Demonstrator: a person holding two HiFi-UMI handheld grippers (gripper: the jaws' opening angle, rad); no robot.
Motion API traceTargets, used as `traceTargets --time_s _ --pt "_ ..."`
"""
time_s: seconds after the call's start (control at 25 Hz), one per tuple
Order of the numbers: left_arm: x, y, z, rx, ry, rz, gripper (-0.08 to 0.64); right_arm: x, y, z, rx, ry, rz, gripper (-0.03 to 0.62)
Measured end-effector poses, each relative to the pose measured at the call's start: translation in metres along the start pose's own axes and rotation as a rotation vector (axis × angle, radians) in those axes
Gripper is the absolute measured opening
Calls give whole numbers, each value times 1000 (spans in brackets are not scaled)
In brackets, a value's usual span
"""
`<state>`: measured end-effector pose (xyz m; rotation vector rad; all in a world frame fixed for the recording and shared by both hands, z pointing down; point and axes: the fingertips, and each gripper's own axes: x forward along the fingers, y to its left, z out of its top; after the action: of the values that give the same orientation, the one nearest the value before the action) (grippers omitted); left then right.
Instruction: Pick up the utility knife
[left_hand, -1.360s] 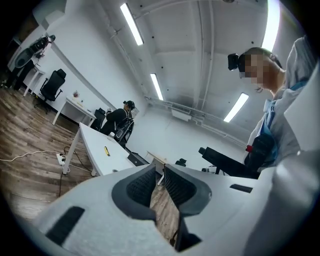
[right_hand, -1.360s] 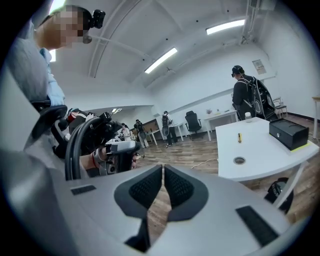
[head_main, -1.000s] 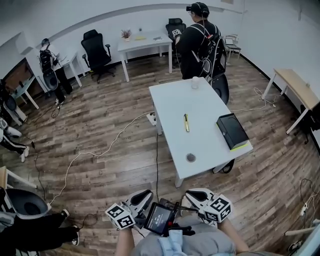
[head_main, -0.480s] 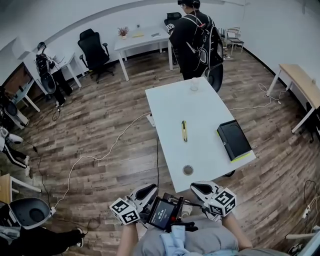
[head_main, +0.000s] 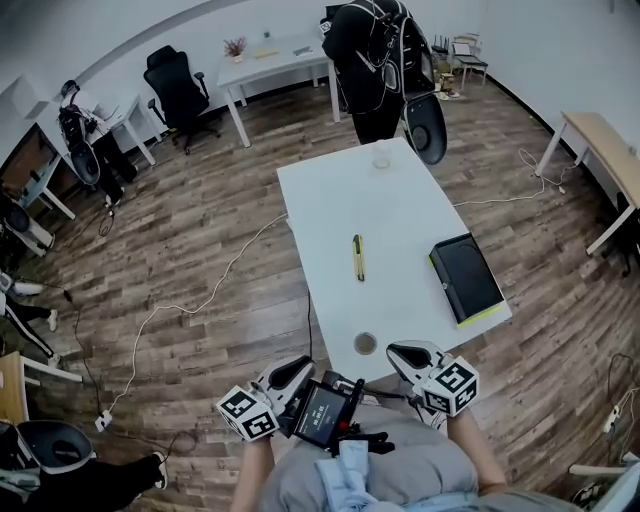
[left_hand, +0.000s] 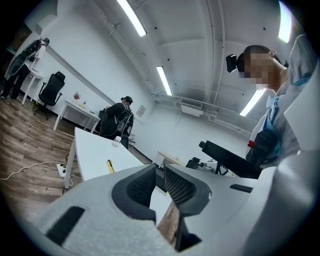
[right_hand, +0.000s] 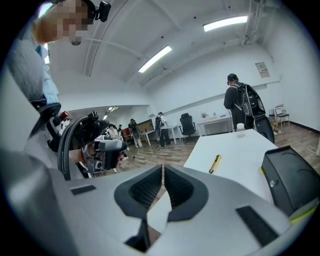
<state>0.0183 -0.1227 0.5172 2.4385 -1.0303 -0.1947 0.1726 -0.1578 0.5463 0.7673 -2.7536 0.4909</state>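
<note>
The yellow utility knife (head_main: 357, 257) lies lengthwise near the middle of the white table (head_main: 330, 210). It also shows in the left gripper view as the knife (left_hand: 110, 166) and in the right gripper view as the knife (right_hand: 215, 163). My left gripper (head_main: 296, 367) is held near my waist, short of the table's near edge, and its jaws (left_hand: 159, 168) are shut on nothing. My right gripper (head_main: 398, 351) hovers just over the near edge, also shut and empty (right_hand: 163, 168). Both are well short of the knife.
A black box (head_main: 465, 278) with a yellow-green edge sits at the table's right side. A small round object (head_main: 365, 343) lies near the front edge, and a bottle (head_main: 381, 157) stands at the far end. A person with a backpack (head_main: 375, 50) stands beyond. Cables (head_main: 200, 305) run over the floor at left.
The table and knife have come nearer as I walk toward them. Both grippers travelled forward with me; the right one now reaches the table's near edge. Jaws stayed shut.
</note>
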Motion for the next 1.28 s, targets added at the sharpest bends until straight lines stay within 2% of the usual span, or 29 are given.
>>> traceTargets --time_s 0.24,0.44,0.92,1.28 --pt "5 15 -3 -13 27 0 48 11 -20 -6 47 25 -37 31" --pt "9 44 4 -37 66 -36 48 37 -24 4 67 17 -71 31" --pt "46 115 38 -15 221 -273 48 113 -27 18 122 31 -272 31" --pt "55 152 46 0 287 -391 48 137 -32 18 168 33 -402 31"
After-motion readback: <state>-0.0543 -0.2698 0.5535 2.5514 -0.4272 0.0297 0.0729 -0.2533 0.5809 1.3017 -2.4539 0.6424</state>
